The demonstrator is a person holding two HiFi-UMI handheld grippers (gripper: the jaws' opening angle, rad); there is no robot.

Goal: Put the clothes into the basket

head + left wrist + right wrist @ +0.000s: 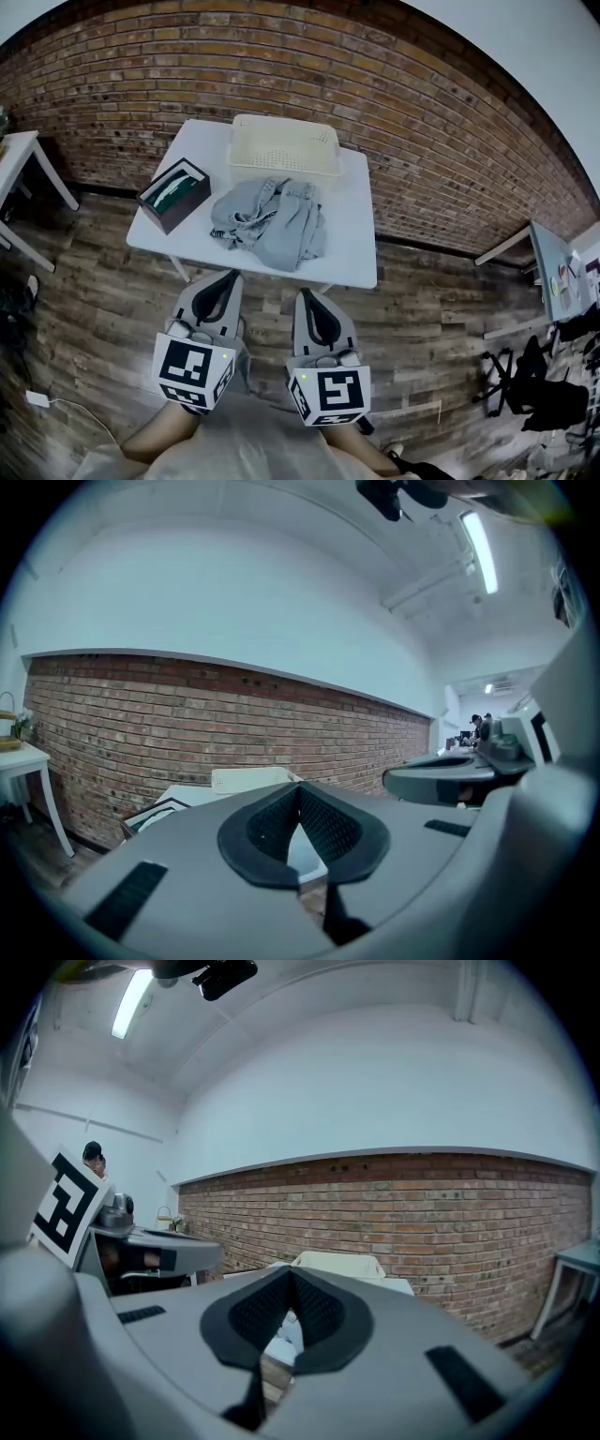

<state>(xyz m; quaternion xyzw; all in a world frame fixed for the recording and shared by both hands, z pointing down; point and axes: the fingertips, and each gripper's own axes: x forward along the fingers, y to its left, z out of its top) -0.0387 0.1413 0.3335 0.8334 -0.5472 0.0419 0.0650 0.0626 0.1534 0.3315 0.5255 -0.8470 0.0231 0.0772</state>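
Both marker cubes sit closest, low over the person's lap, and ahead of them the left tongs [226,279] and right tongs [308,300] point toward the basket [281,171] from over the wooden floor [94,309], well short of it. Each pair of jaws is pressed together, holding nothing. The cream, perforated basket stands on the white worktop [352,239], at the edge nearest the brick wall [422,122], and its pierced inside shows bare all the way across. A crumpled heap of grey clothes [272,223] lies on the worktop just in front of the basket, touching or nearly touching its front wall. Left of the basket, an open dark box [174,194] holds something green and white that is too small to make out.
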